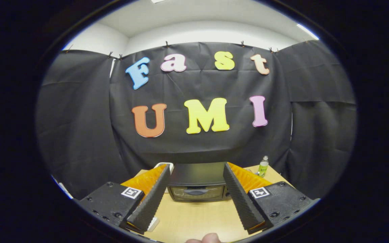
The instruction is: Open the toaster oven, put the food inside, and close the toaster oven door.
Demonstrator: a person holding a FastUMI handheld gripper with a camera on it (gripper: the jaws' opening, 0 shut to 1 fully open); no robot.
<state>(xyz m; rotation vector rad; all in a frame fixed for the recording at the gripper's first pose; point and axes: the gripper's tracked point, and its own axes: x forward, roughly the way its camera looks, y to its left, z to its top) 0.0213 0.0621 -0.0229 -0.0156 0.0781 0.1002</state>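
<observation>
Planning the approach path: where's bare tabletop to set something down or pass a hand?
Freest patch: bare table between the open gripper fingers, from the toaster oven door toward the camera. A narrower strip lies right of the oven, bordered by the small bottle. Left of the oven is tighter: a white object sits there, partly hidden by the finger.

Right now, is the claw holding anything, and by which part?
Nothing is held. The claw is open, its fingers spread apart above the light wooden table, with the closed dark grey toaster oven beyond them, untouched.
</observation>
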